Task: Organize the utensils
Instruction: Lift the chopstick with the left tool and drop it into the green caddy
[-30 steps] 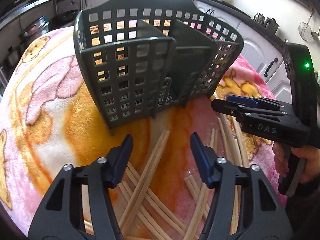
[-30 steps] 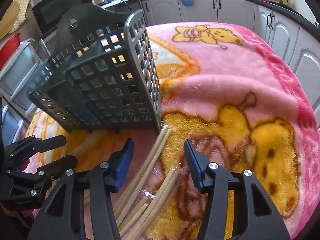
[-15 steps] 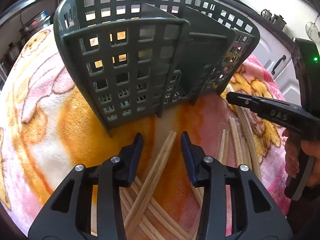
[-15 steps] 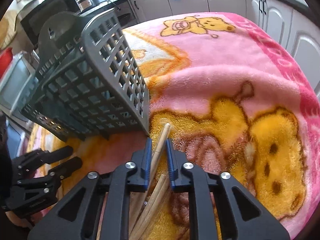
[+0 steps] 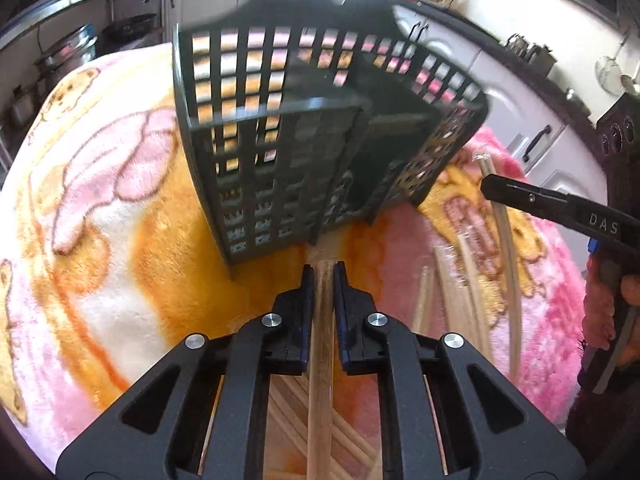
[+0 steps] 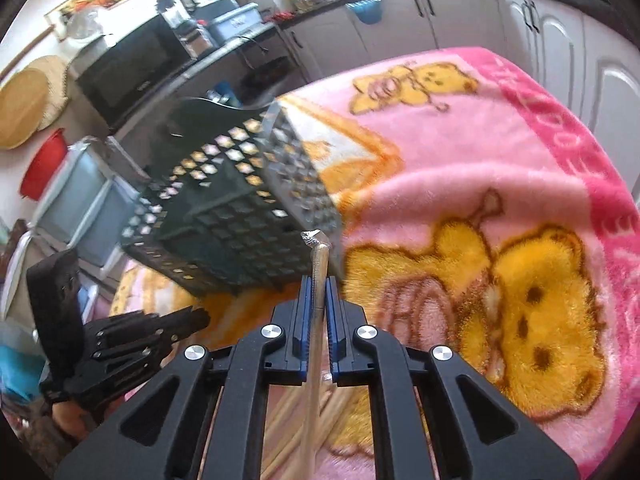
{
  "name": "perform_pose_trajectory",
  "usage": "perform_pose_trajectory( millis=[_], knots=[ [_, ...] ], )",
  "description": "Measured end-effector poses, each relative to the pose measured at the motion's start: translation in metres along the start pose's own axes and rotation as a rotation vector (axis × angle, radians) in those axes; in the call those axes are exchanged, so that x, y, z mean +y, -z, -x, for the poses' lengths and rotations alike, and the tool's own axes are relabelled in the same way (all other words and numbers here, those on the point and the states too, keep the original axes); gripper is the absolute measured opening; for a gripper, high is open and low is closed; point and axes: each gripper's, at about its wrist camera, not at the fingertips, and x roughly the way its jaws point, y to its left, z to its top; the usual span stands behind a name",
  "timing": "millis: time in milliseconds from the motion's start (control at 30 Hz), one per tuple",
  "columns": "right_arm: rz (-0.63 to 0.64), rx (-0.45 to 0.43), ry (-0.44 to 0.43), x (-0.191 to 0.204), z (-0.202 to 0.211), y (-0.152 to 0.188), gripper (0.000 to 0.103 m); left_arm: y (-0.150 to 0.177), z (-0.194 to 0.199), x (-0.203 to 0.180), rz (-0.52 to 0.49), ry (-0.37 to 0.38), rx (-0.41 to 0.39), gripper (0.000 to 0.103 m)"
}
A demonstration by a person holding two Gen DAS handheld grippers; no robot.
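While the basket (image 5: 280,152) stands on the blanket (image 5: 100,208) | left gripper (image 5: 320,272) fingers clenched on chopsticks (image 5: 320,320) | right gripper (image 6: 318,284) likewise, wrapped pair (image 6: 318,264).

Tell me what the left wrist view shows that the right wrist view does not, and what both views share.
Only the left wrist view: the left hand-held gripper shut on a wrapped pair of chopsticks, and more chopstick pairs lying on the blanket at the right.

Only the right wrist view: the right hand-held gripper shut on its own wrapped chopsticks, a microwave and a red bowl behind.

Both: the dark slotted utensil basket on the pink bear blanket. Both grippers have just been closing on chopsticks.
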Motion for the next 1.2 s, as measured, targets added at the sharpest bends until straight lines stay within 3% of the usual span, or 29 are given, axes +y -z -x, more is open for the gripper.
perform_pose_trajectory(
  millis=[467, 867, 1200],
  knots=[
    [0.196, -0.152, -0.125, 0.061, 0.065, -0.008, 0.007, -0.033, 0.108, -0.019, -0.033, 0.04, -0.284, 0.003],
    [0.279, -0.346, -0.141, 0.093, 0.115, -0.043, 0.007, -0.076, 0.187, -0.026, -0.003, 0.006, -0.56, 0.003],
    [0.313, -0.497, -0.093, 0.105, 0.145, -0.09, 0.007, -0.115, 0.209, -0.026, 0.016, -0.021, -0.65, 0.003]
  ],
)
